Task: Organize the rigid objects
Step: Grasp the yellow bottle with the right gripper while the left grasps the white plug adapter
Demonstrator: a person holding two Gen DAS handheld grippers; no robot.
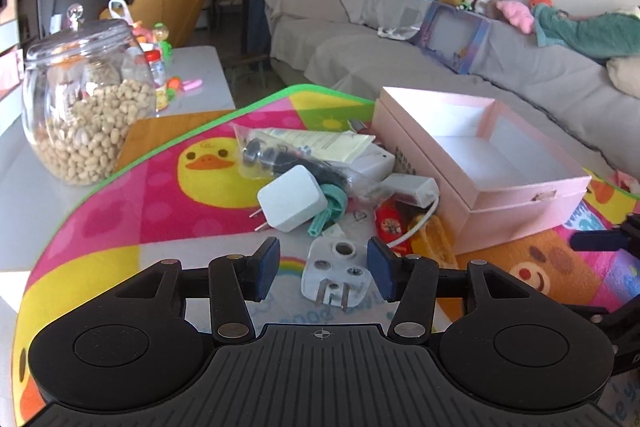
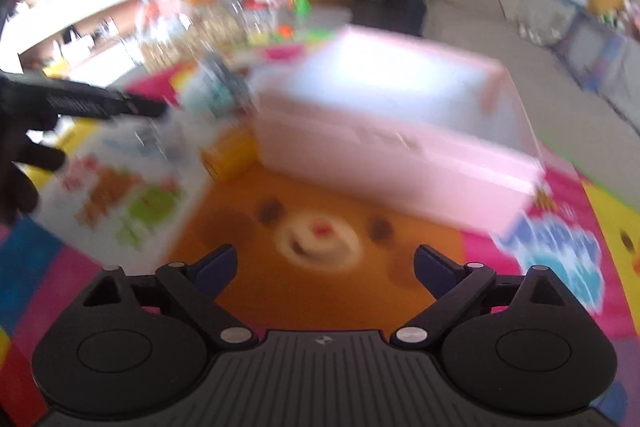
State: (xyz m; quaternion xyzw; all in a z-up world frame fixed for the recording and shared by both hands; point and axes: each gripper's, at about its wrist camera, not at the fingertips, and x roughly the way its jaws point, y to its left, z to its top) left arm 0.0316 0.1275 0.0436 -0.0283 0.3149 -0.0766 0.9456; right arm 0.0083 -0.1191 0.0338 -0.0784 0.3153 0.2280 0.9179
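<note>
In the left wrist view, the left gripper (image 1: 325, 277) had a white plug adapter (image 1: 338, 277) between its blue pads. The right pad touched the adapter's edge; a narrow gap showed beside the left pad (image 1: 266, 269), so whether the claw truly clamped it could not be told. The adapter's two flat prongs pointed down toward the camera. Just beyond lay a heap on the cartoon mat (image 1: 140, 195): a white charger (image 1: 290, 201) with its pins to the left, a teal plastic piece (image 1: 330, 209) touching it, a clear bag (image 1: 280, 155) of black parts, a second white adapter (image 1: 412, 187) with a cord, and a red packet (image 1: 390, 223). To the right of the heap stood an open pink box (image 1: 480, 163), its inside white and bare. A glass jar (image 1: 86, 107) of nuts stood off the mat at the left, on the table (image 1: 24, 195). A grey sofa (image 1: 400, 55) ran behind. The tip of the right gripper (image 1: 600, 239) showed at the right edge.

The right wrist view was heavily blurred. The right gripper (image 2: 325, 265) had its claw wide apart with nothing between, above the mat's bear face (image 2: 316, 231). The pink box (image 2: 392, 143) lay ahead, slightly right. The left gripper (image 2: 100, 103) reached in from the left, with a dark-gloved hand (image 2: 24, 155) behind it
</note>
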